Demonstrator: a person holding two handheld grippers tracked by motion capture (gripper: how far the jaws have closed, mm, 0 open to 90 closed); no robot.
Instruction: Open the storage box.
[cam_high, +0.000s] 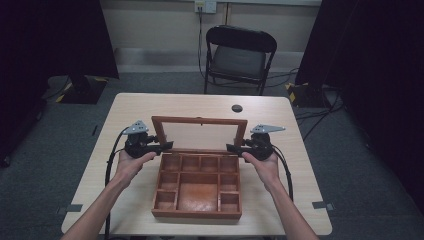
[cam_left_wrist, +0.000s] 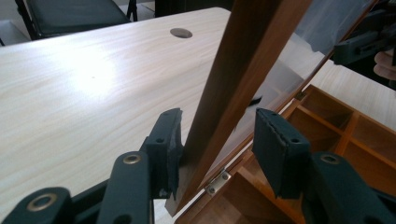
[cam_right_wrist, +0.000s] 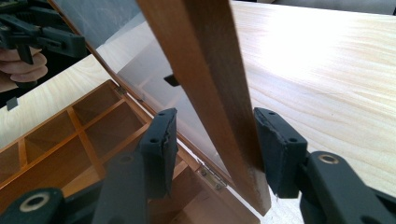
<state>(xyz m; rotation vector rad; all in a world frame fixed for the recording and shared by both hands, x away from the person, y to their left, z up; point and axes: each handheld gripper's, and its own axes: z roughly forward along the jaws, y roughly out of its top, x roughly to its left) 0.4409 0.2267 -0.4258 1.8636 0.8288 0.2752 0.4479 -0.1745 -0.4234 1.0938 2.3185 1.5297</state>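
Item: wooden compartment box (cam_high: 197, 187), open, resting on the near half of a pale wood bench (cam_high: 125, 115); interior divided into small square cells along the back and sides with one larger cell at centre front, all cells bare. Hinged lid (cam_high: 199, 135), wood frame around a clear pane, stands raised at the far edge of the box, leaning slightly back; small metal hinges (cam_left_wrist: 217, 181) join it to the box's rear wall. Left gripper (cam_high: 165, 146), held in the person's left hand (cam_high: 131, 164), sits at the lid's left frame rail: in the left gripper view the rail passes between the two fingers, the left pad (cam_left_wrist: 169, 144) touching the rail's outer face, the right pad (cam_left_wrist: 275, 144) standing clear of it on the pane side, so the fingers are partly open around the rail rather than clamped. Right gripper (cam_high: 233, 148), in the right hand (cam_high: 264, 167), mirrors this at the lid's right rail: in the right gripper view the rail runs between the fingers, one pad (cam_right_wrist: 273, 149) against or just beside the wood, the other pad (cam_right_wrist: 161, 144) apart from it; no firm clamp visible. Cables (cam_high: 111, 165) trail from both grippers toward the near edge. Farther on the bench: round dark grommet hole (cam_high: 237, 108). Beyond the bench: black folding chair (cam_high: 239, 57) on grey carpet, wall socket (cam_high: 205, 6) above it, dark curtains (cam_high: 50, 37) either side.
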